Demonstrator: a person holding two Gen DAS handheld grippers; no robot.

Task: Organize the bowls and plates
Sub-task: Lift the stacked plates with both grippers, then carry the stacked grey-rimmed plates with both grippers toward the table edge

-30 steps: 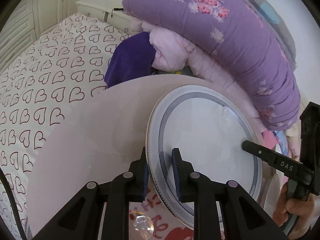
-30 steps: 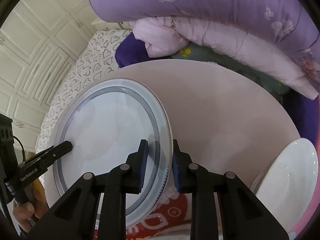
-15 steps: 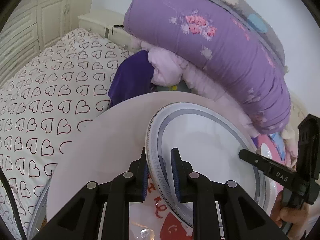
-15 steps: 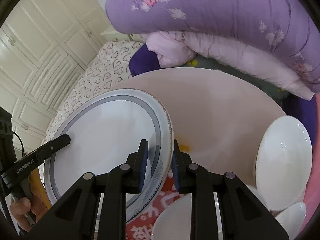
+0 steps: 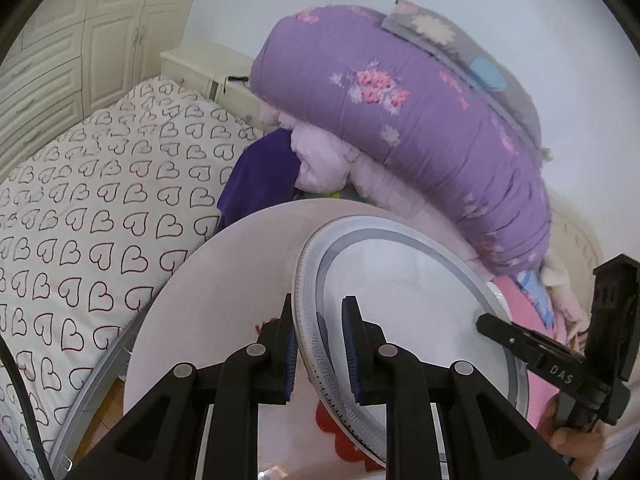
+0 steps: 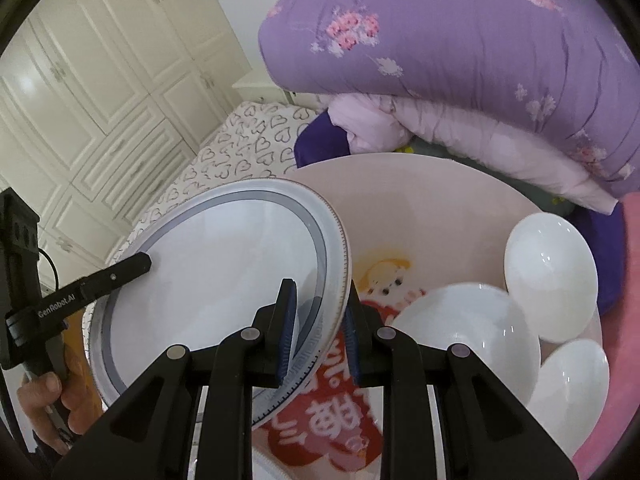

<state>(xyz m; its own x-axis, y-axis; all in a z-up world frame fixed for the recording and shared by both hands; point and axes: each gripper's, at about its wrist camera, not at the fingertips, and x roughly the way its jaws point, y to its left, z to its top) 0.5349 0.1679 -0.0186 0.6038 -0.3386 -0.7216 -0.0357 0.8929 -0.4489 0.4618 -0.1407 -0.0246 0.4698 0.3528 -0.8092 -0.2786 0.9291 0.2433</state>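
A large white plate with a grey patterned rim (image 5: 404,316) is held in the air between both grippers, above a round pink table (image 5: 224,276). My left gripper (image 5: 318,344) is shut on its left rim. My right gripper (image 6: 318,328) is shut on its right rim, and the plate (image 6: 224,280) fills the left of that view. Each gripper's far finger shows at the opposite rim in the other view. Three white bowls (image 6: 550,276) (image 6: 468,332) (image 6: 572,388) sit on the table (image 6: 420,216) at the right.
A bed with a heart-print sheet (image 5: 92,200) lies left of and behind the table. Rolled purple and pink quilts (image 5: 420,136) pile up at the table's far edge. White wardrobe doors (image 6: 92,92) stand behind. The tabletop has a red cartoon print (image 6: 340,420).
Both grippers have lifted the plate higher off the table, and both views have pulled back. More of the table and the white bowls now show in the right wrist view.
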